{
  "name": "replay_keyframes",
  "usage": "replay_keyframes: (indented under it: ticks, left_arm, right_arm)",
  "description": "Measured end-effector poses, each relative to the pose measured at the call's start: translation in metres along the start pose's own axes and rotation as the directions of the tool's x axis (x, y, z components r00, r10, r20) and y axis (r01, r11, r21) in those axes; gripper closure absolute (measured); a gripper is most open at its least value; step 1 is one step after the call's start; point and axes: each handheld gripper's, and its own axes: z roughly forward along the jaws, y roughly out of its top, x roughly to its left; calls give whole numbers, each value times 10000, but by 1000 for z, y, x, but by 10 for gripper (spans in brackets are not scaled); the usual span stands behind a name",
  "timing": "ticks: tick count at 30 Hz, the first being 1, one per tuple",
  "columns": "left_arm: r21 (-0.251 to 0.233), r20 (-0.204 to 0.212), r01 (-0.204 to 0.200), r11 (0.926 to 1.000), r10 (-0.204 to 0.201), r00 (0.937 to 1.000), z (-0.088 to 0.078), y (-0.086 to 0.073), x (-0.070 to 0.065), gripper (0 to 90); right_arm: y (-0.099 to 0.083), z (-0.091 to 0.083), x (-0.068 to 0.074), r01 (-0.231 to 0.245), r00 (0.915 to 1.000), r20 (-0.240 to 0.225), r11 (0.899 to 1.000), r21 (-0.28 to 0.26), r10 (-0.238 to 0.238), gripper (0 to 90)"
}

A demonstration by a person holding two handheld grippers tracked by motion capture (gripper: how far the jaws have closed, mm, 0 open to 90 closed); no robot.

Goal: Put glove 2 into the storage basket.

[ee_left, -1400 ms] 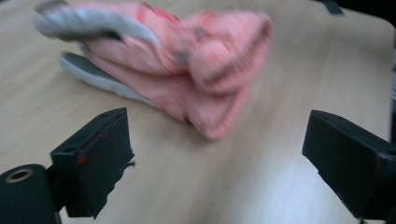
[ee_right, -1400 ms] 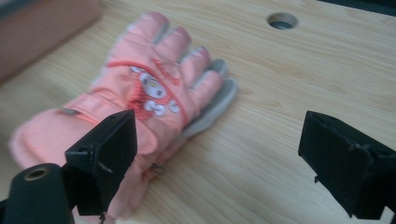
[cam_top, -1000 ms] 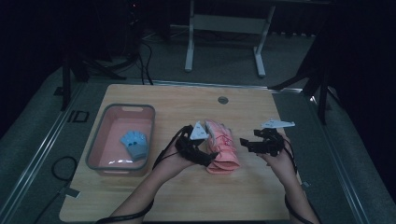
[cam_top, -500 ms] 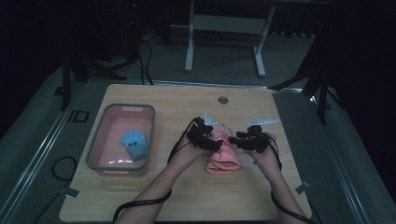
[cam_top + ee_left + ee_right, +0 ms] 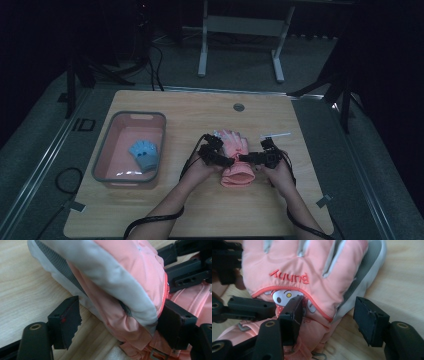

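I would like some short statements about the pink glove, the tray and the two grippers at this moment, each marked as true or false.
1. The pink padded glove lies on the wooden table, between the two grippers. True.
2. The pink plastic tray has nothing in it. False: a small blue glove lies inside it.
3. The left gripper has its jaws apart, one on each side of the pink glove's edge. True.
4. The right gripper is shut with nothing between its jaws. False: its jaws stand open around the edge of the pink glove.
5. The pink glove bears the stitched word "Bunny". True.
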Motion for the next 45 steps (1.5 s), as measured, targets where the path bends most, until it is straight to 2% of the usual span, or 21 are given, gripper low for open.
replay_keyframes:
  ticks: [1,3,5,7,10,12,15,18,19,22,25,32,40,45]
  left_arm:
    - [-27,240,88,10000,-87,9997,1,-1,1,298]
    - [-57,445,159,9999,-157,9989,2,-1,2,352]
    - [-108,662,294,9995,-287,9974,4,-2,4,407]
    - [-186,929,477,9987,-458,9946,5,-4,6,441]
    - [-309,1118,463,9984,-426,9928,4,-5,6,549]
    - [-320,1103,415,9986,-378,9932,4,-4,4,619]
    - [-271,1021,349,9990,-320,9943,2,-2,2,669]
    - [-263,947,254,9993,-228,9952,-2,0,-1,691]
    - [-228,951,266,9994,-243,9952,-3,2,-1,692]
    - [-252,993,283,9993,-257,9947,-11,6,0,699]
    - [-408,1100,293,9987,-247,9936,-22,11,1,700]
    - [-621,997,-40,9981,102,9950,-51,20,-3,699]
    - [-624,791,-207,9978,256,9965,-81,20,0,699]
    - [-650,660,-316,9974,359,9972,-101,21,6,699]
  right_arm:
    - [0,2,-3,-220,9996,-172,9997,108,222,403]
    - [0,5,-9,-729,9955,-577,9969,297,746,404]
    - [-1,8,-14,-969,9907,-918,9945,396,1002,442]
    - [-1,8,-14,-956,9899,-1012,9947,381,990,492]
    - [-1,8,-10,-844,9910,-1012,9959,316,872,595]
    - [0,7,-7,-698,9930,-938,9971,301,724,655]
    - [0,6,-2,-484,9964,-685,9986,193,496,715]
    - [-1,3,1,-443,9971,-617,9990,-43,439,750]
    - [-1,2,2,-606,9961,-645,9981,-118,598,752]
    - [2,-2,8,-465,9974,-566,9985,-287,448,757]
    - [8,-9,16,-312,9982,-525,9982,-508,285,758]
    - [20,-26,38,-104,9985,-539,9954,-956,53,757]
    - [27,-28,60,-37,9952,-979,9927,-1203,-82,756]
    - [36,-27,77,143,9948,-979,9913,-1305,-273,756]
